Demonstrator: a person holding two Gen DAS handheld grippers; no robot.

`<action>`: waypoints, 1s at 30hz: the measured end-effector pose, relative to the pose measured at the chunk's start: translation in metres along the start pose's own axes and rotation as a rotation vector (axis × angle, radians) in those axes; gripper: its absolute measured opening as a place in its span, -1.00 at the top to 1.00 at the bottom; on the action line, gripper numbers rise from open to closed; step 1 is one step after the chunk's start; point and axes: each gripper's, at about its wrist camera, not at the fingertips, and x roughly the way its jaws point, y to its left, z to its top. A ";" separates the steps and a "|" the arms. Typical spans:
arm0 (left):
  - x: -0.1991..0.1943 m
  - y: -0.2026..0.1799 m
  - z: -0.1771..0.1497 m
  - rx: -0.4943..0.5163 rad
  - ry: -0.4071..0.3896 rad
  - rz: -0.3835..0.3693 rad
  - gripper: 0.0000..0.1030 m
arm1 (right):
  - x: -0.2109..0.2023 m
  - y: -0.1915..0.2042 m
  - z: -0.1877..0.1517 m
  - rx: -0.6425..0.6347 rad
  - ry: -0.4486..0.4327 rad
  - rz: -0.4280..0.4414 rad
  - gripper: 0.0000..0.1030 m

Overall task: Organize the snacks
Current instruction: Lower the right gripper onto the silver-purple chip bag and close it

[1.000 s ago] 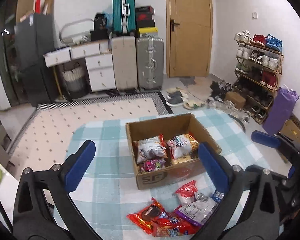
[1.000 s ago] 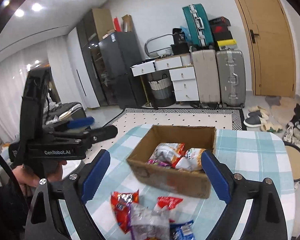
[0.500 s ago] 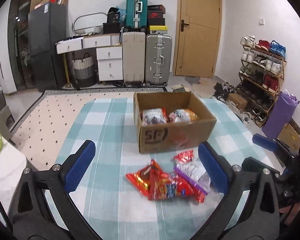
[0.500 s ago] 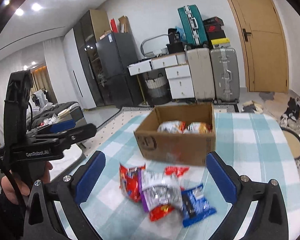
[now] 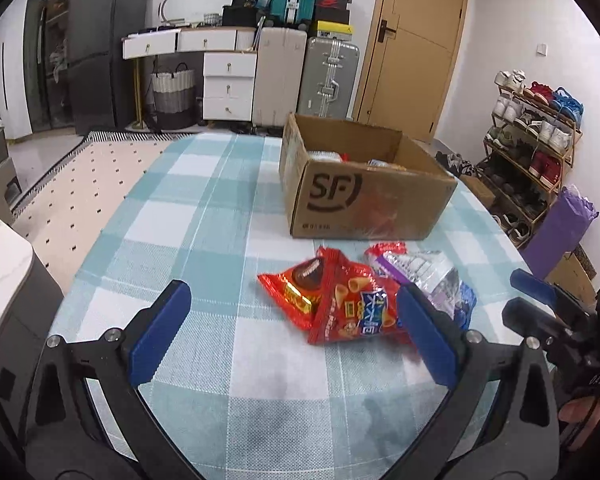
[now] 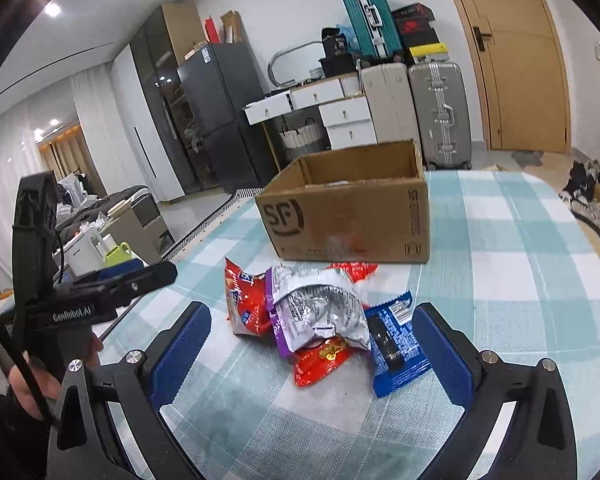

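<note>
A brown SF cardboard box (image 5: 364, 196) (image 6: 348, 220) stands on the checked table with some snack bags inside, mostly hidden by its wall. In front of it lies a pile of snack bags: a red bag (image 5: 352, 308), a silver-purple bag (image 6: 320, 312) (image 5: 420, 276), a blue bag (image 6: 392, 348) and a small red bag (image 6: 320, 360). My left gripper (image 5: 292, 332) is open and empty, low over the table just before the pile. My right gripper (image 6: 312, 352) is open and empty, its fingers either side of the pile's near end.
The table's teal and white cloth (image 5: 204, 216) runs to a rounded edge. A shoe rack (image 5: 536, 140) stands at the right. Suitcases (image 5: 328, 76), white drawers (image 5: 228, 80) and a door (image 5: 416, 40) line the back wall. A green mug (image 6: 118, 254) sits on a side counter.
Both grippers have dropped lower and closer to the table, from looking down into the box to near table level in front of the snack pile. Both stayed open.
</note>
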 end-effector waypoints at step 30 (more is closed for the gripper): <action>0.074 0.015 -0.008 -0.030 0.170 -0.006 -0.99 | 0.098 -0.003 0.014 0.012 0.188 0.013 -0.98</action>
